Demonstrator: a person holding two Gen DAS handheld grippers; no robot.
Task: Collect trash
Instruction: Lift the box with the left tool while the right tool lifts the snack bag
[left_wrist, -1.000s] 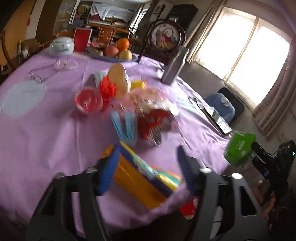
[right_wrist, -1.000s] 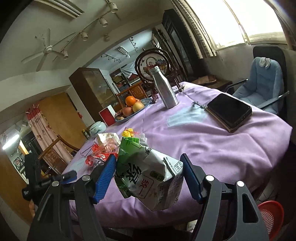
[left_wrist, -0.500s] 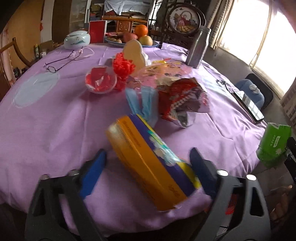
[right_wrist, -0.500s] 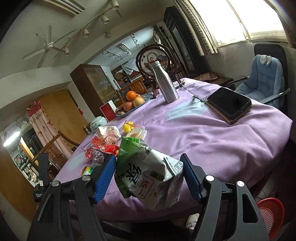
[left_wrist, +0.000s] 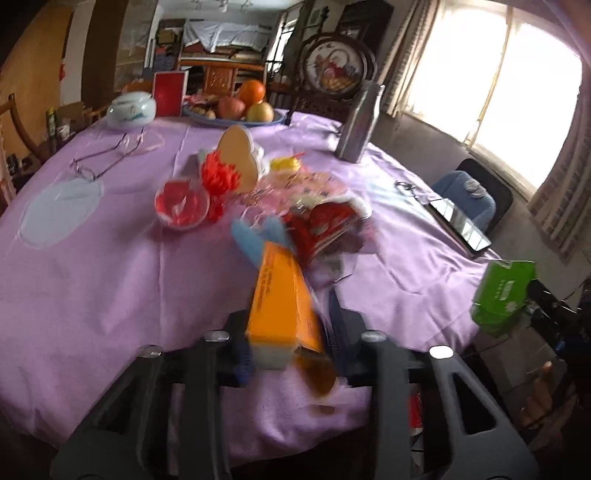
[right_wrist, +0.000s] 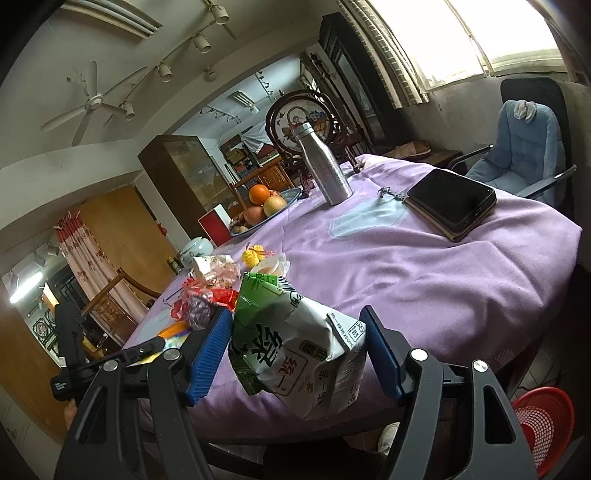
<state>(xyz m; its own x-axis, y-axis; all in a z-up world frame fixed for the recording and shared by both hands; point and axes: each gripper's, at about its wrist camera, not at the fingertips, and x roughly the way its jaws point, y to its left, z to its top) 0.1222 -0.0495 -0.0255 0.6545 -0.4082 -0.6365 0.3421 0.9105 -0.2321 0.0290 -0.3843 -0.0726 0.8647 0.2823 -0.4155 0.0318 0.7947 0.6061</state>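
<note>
Jaws: left gripper (left_wrist: 290, 347) closing on orange box (left_wrist: 282, 299), right gripper (right_wrist: 295, 354) clamping green-white bag (right_wrist: 295, 343); wrappers (left_wrist: 325, 229) beyond box remain on desk (left_wrist: 110, 266), basket (right_wrist: 543, 424) unfilled

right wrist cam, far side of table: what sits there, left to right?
White lidded jar → red box → fruit plate → steel bottle → keys → phone.
</note>
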